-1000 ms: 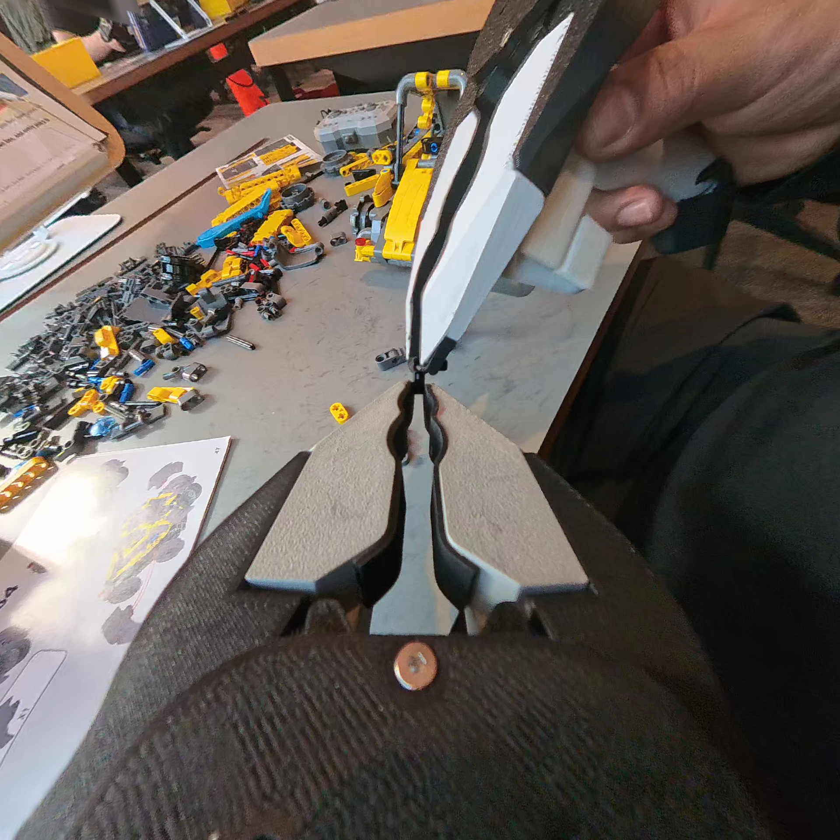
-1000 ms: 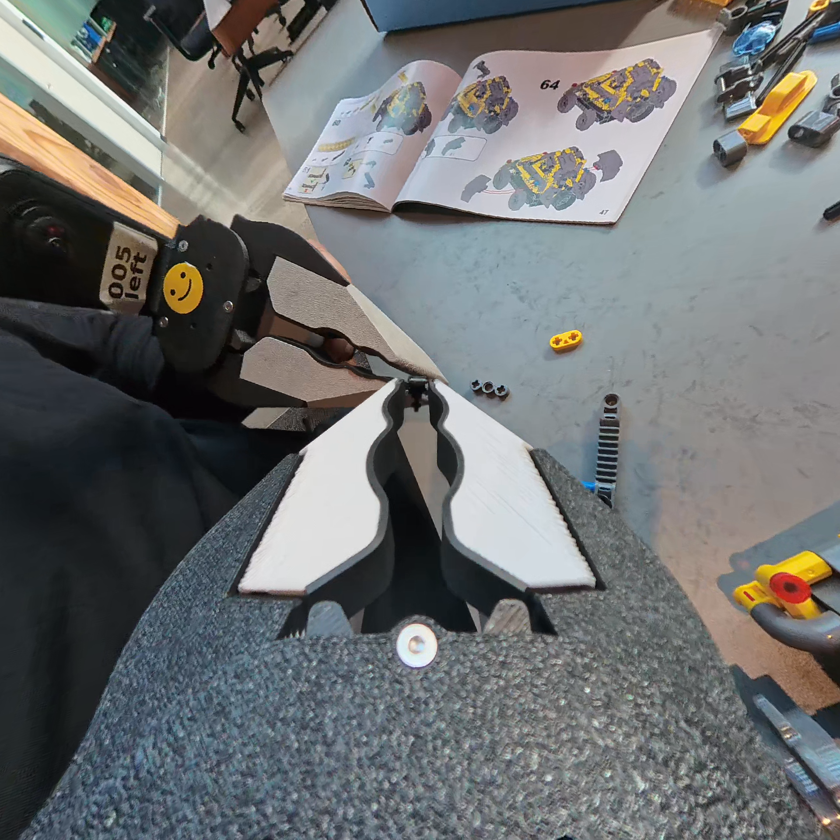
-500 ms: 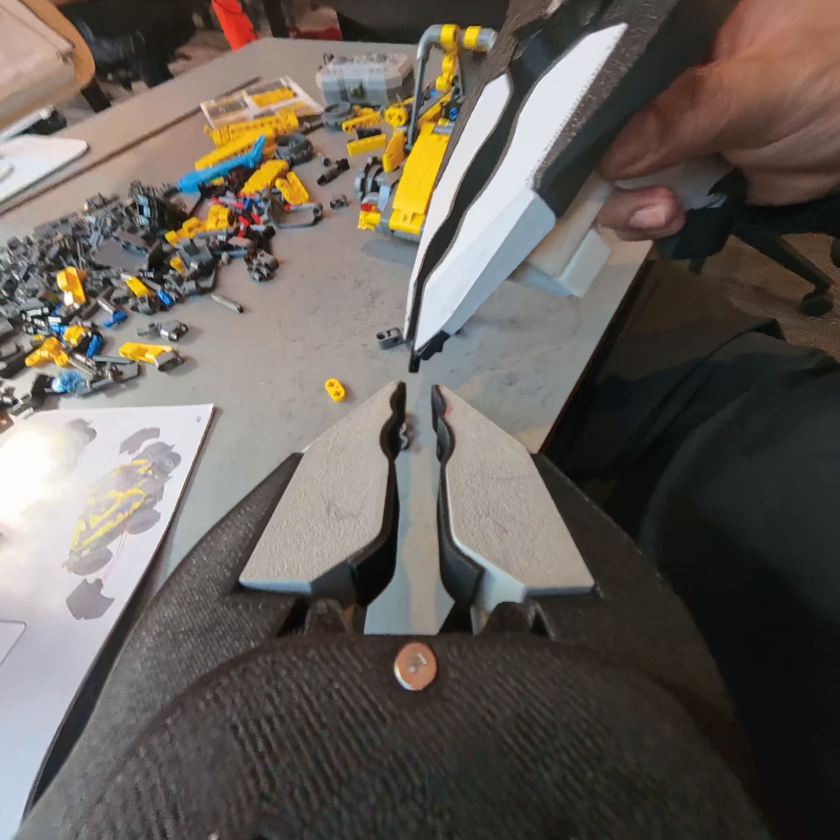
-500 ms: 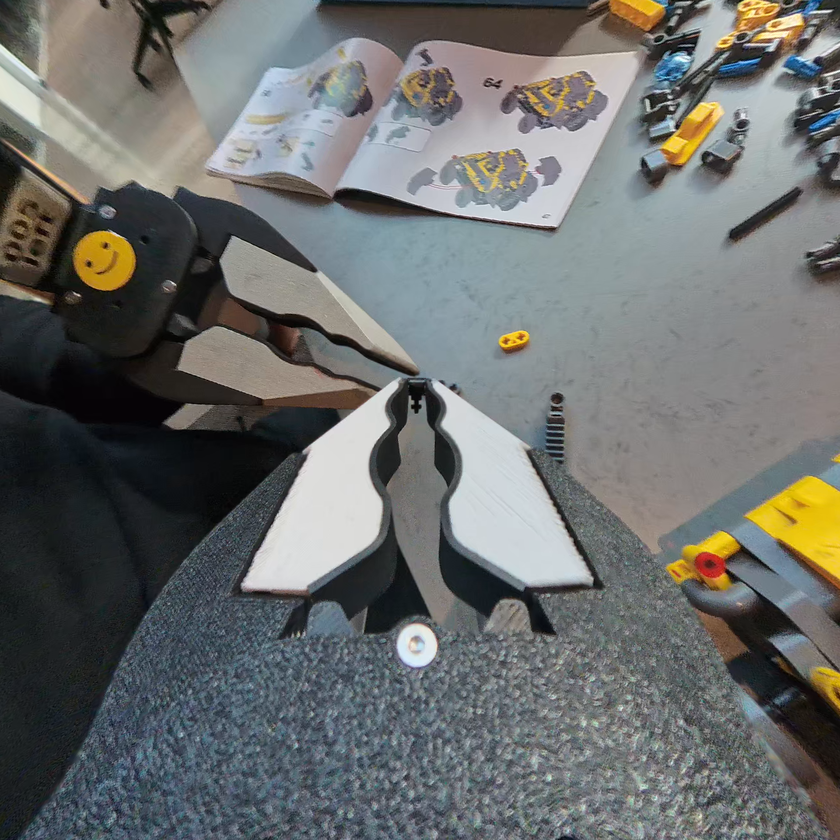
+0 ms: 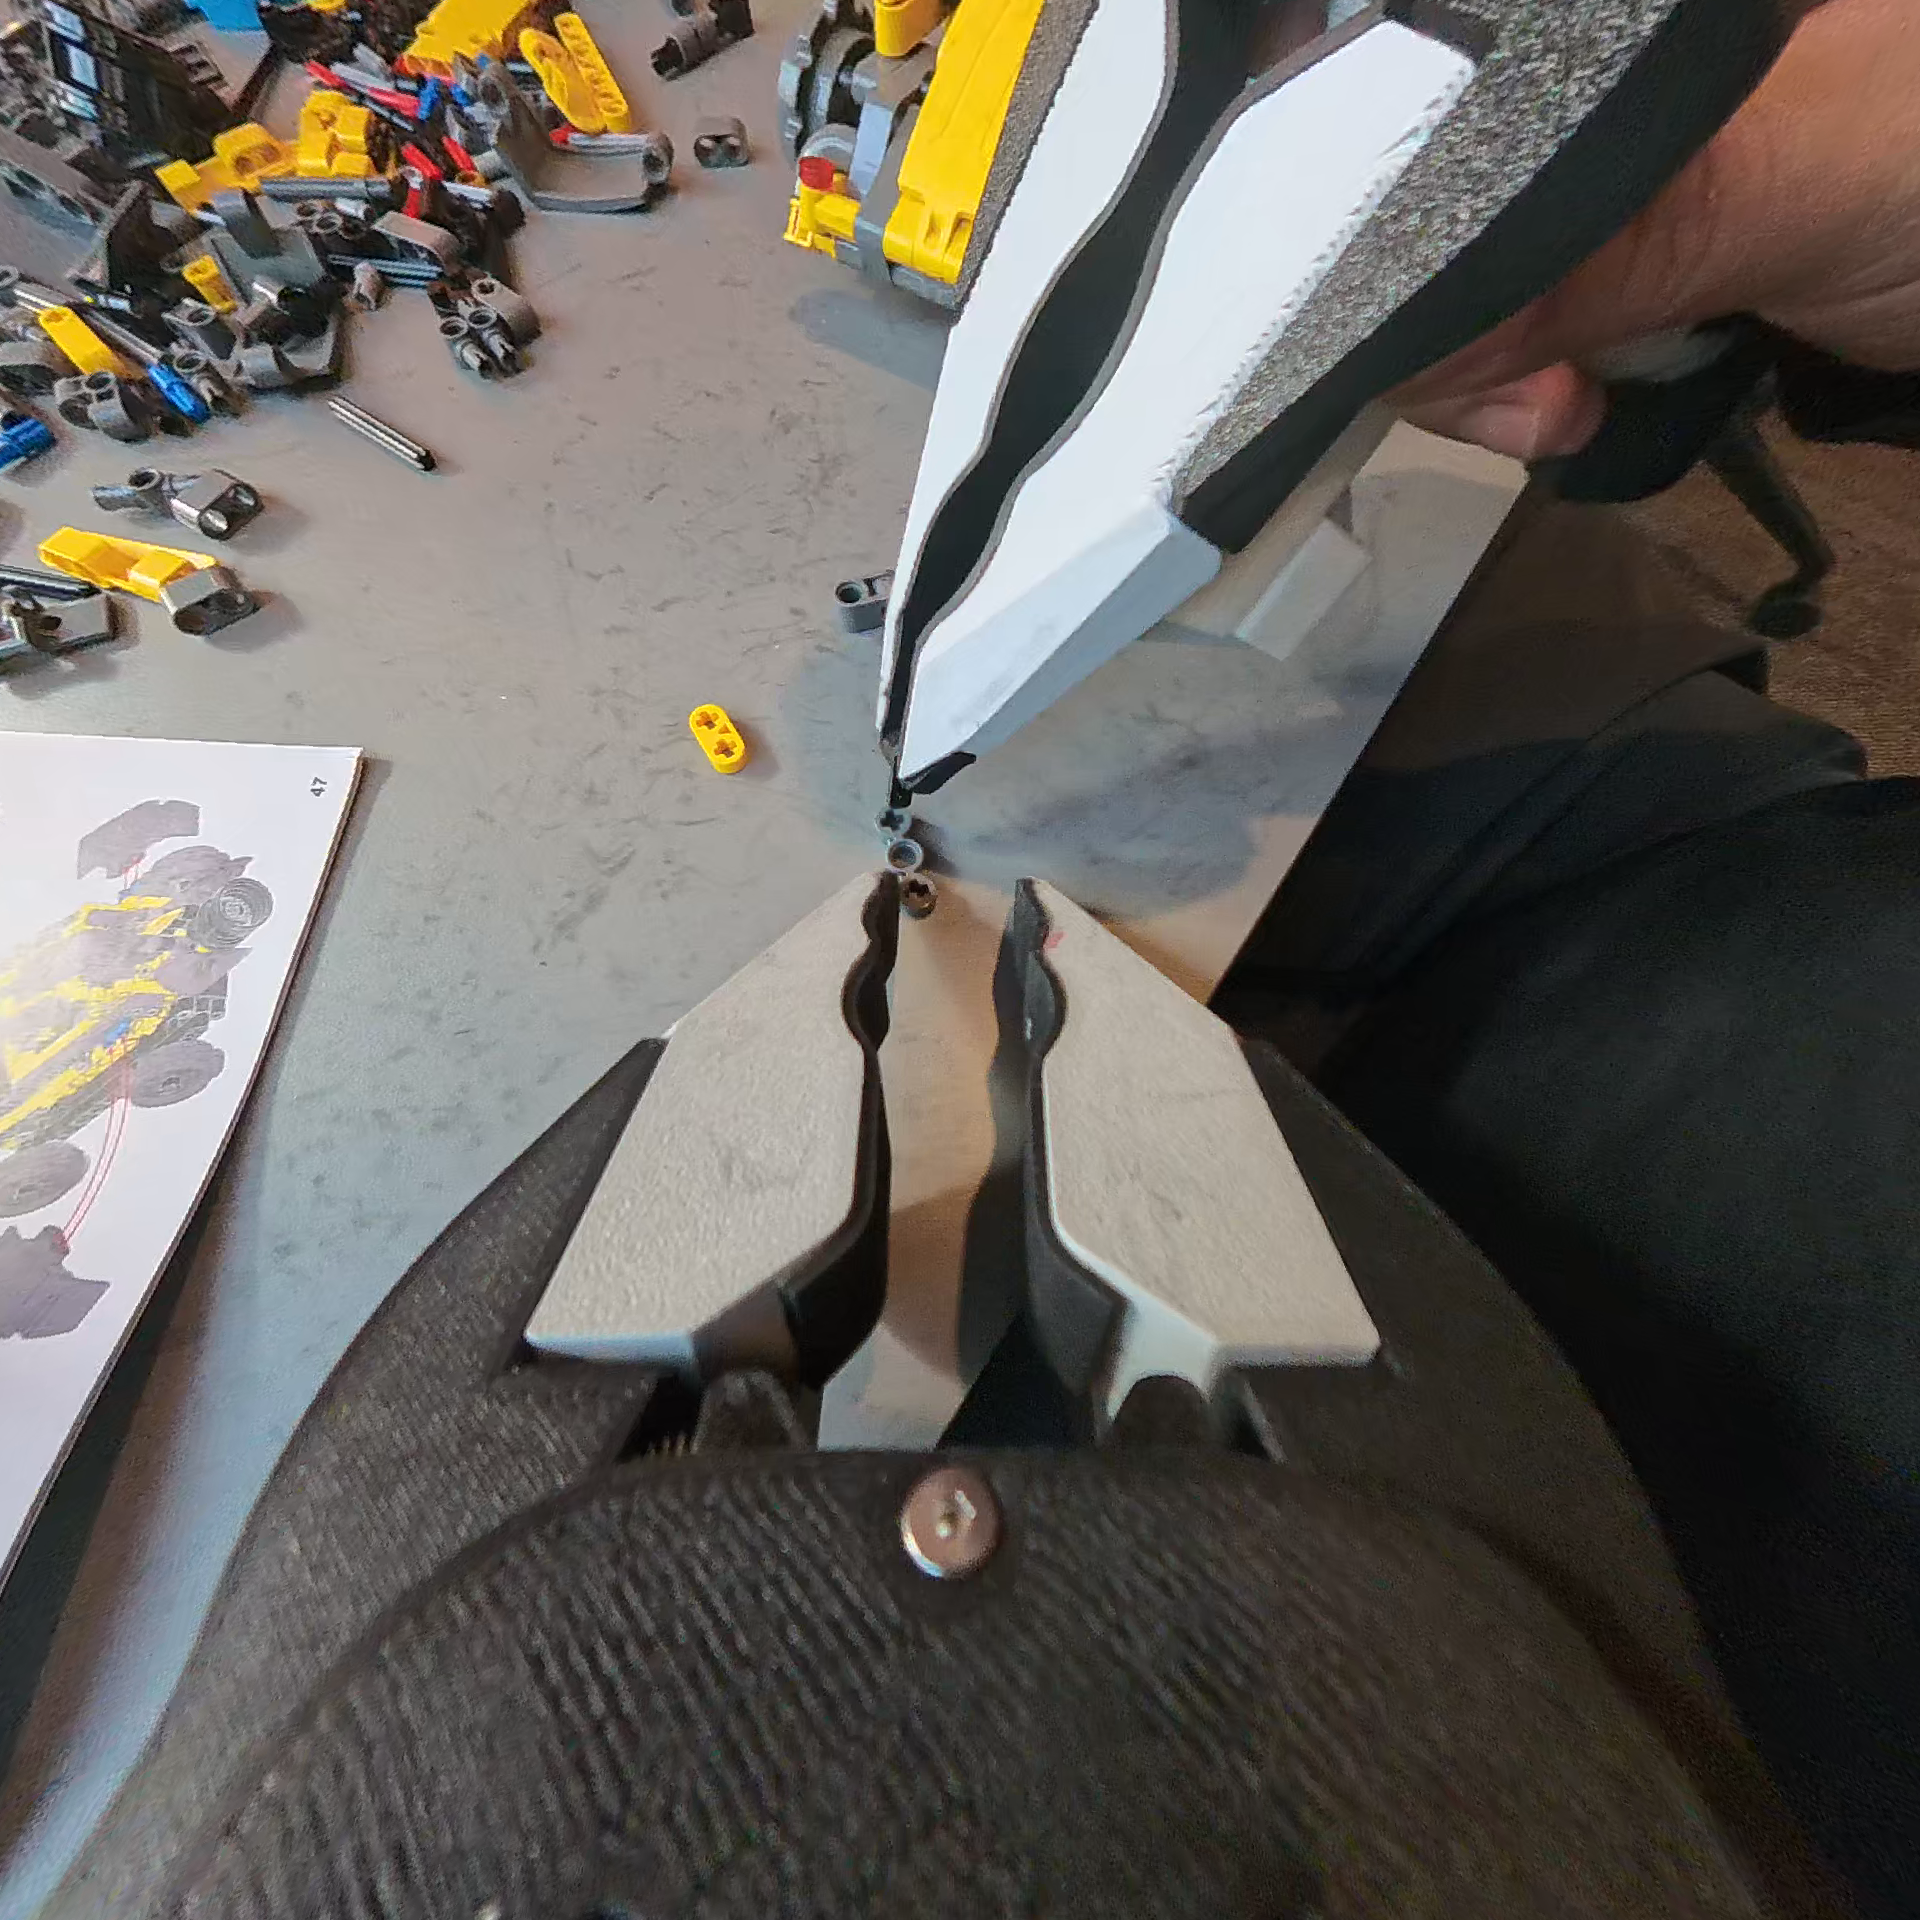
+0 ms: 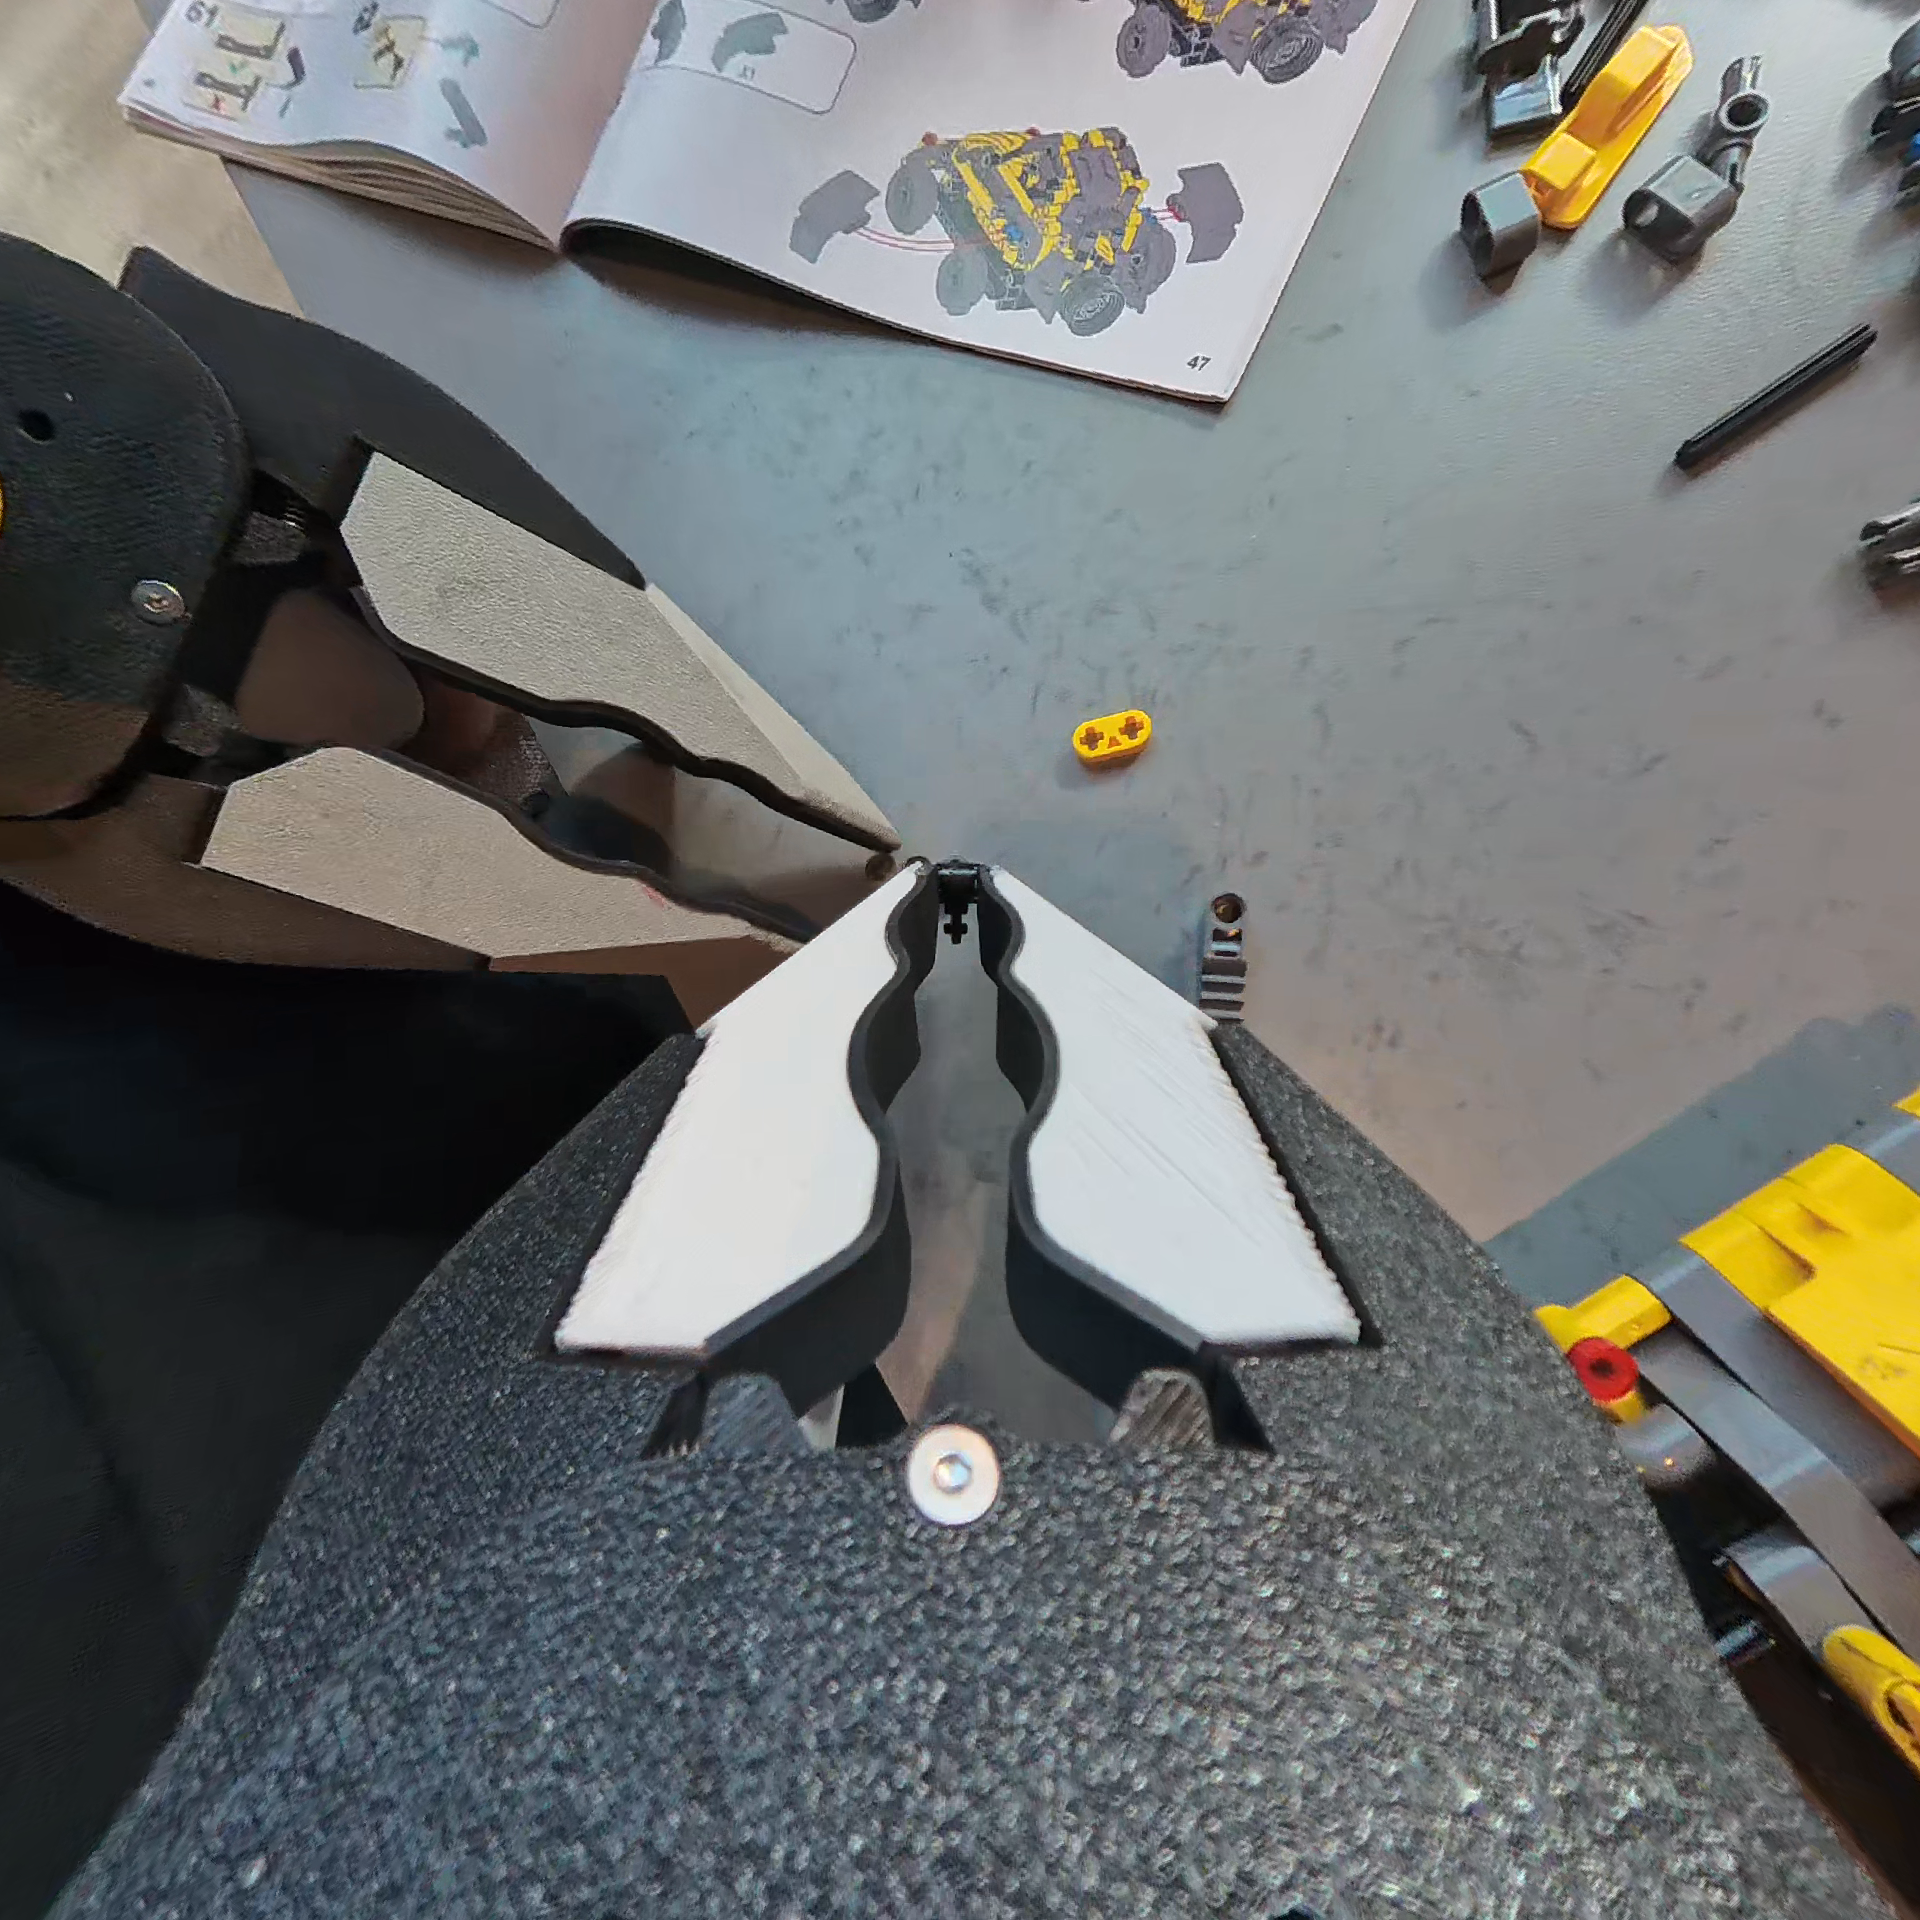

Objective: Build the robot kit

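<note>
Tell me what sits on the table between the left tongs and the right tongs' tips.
In the left wrist view, small grey bushings lie in a short row between the left tongs and right tongs.

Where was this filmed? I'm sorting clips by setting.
Probably a hobby or workshop table: loose building-toy parts scattered across a grey tabletop, an open instruction booklet, and a half-built yellow model.

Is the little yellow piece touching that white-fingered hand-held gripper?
Apart. The left wrist view shows bare table between the yellow piece and the right hand-held gripper.
</note>
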The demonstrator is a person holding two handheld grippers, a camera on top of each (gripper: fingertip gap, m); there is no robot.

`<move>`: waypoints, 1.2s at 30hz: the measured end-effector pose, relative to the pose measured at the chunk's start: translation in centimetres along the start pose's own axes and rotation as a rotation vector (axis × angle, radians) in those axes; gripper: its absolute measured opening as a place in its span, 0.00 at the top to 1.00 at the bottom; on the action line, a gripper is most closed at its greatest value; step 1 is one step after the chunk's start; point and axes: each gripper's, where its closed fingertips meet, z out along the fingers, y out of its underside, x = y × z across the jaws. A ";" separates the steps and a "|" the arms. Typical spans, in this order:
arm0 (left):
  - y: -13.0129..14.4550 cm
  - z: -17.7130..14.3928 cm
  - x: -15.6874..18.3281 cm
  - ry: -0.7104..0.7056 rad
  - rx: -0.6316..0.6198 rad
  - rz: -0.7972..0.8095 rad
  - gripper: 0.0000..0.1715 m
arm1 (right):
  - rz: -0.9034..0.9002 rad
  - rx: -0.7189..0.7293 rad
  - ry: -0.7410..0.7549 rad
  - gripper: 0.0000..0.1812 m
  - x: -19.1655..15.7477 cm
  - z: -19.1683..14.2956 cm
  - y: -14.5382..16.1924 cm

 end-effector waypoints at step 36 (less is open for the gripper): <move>-0.7 1.5 -0.7 0.256 -0.152 0.370 0.86 | -0.144 0.089 -0.009 0.96 0.4 -4.7 1.2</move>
